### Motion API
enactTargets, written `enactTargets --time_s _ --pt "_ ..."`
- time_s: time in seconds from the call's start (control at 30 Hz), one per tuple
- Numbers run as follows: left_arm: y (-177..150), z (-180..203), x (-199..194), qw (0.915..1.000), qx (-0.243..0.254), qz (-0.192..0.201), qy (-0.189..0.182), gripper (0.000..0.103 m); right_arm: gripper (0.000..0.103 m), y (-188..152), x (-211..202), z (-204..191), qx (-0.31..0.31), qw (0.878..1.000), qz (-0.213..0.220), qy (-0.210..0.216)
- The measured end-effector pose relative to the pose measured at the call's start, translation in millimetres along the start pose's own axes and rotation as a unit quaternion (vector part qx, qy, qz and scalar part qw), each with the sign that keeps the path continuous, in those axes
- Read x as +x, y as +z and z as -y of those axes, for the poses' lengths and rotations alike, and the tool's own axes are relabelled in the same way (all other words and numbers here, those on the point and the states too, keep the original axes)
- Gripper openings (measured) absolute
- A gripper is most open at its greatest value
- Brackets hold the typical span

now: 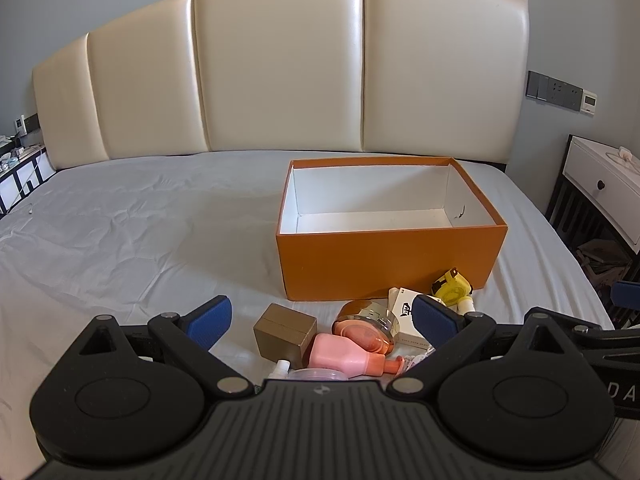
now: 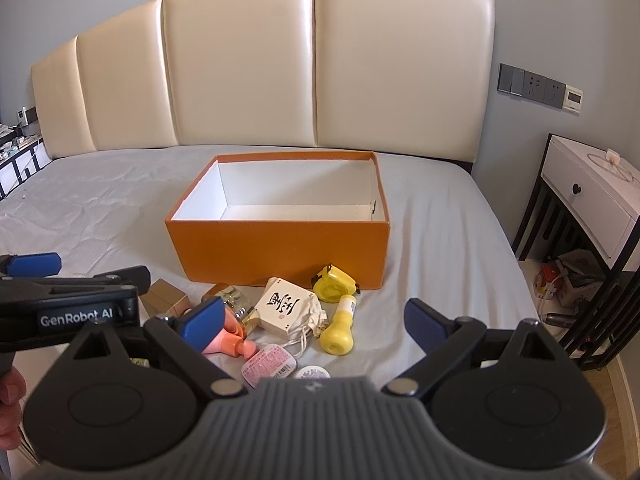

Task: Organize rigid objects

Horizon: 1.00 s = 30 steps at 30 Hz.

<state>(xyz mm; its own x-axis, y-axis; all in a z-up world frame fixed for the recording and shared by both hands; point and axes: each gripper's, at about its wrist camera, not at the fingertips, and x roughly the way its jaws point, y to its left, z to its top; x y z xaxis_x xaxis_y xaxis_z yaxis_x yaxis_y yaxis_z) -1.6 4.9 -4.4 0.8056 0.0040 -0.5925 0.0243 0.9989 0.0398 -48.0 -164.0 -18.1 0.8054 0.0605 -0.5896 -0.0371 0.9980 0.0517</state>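
One orange box (image 2: 280,248) sits open on the bed (image 2: 440,240), long axis running nine to three o'clock. Just at its six o'clock lies a cluster: one white card box (image 2: 282,306), one yellow tape measure (image 2: 334,285), one yellow bottle (image 2: 340,326) pointing twelve, one pink bottle (image 1: 348,358) pointing three, one gold box (image 1: 285,334). Both the left tool (image 1: 322,318) and right tool (image 2: 316,322) gape wide, holding nothing.

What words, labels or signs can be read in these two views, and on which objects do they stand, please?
"GenRobot AI": on the side of the left gripper, seen from the right wrist view.
"DA": cut-off letters on the right gripper's body at the edge of the left wrist view.
One large black brush-style Chinese character with a small red seal: on the white box.
Pink tin: its printed label is too small to read.
Wall thermostat: display unreadable.
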Motion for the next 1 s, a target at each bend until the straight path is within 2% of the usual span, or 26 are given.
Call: enactTargets --time_s 0.53,0.77,0.83,0.87,1.0 --pt "1.4 4.6 0.2 1.0 0.006 -0.003 -0.002 0.103 0.095 -0.8 2.5 1.0 0.001 1.0 -0.004 -0.001" --pt "-0.5 4.2 12.7 0.9985 0.032 -0.029 -0.032 0.103 0.095 -6.1 15.0 8.6 0.012 1.0 -0.006 0.016" --pt "-1.9 2.3 20.2 0.9976 0.036 -0.044 -0.042 0.09 0.094 -8.0 23.4 10.6 0.012 1.0 -0.019 0.022" --pt "-2.9 1.2 24.5 0.997 0.035 -0.052 -0.045 0.087 0.094 -9.3 27.7 11.0 0.011 0.999 -0.025 0.024" --pt "-6.6 -3.2 40.6 0.9937 0.038 -0.077 -0.072 0.067 0.08 -13.5 47.1 11.8 0.009 0.998 -0.052 0.035"
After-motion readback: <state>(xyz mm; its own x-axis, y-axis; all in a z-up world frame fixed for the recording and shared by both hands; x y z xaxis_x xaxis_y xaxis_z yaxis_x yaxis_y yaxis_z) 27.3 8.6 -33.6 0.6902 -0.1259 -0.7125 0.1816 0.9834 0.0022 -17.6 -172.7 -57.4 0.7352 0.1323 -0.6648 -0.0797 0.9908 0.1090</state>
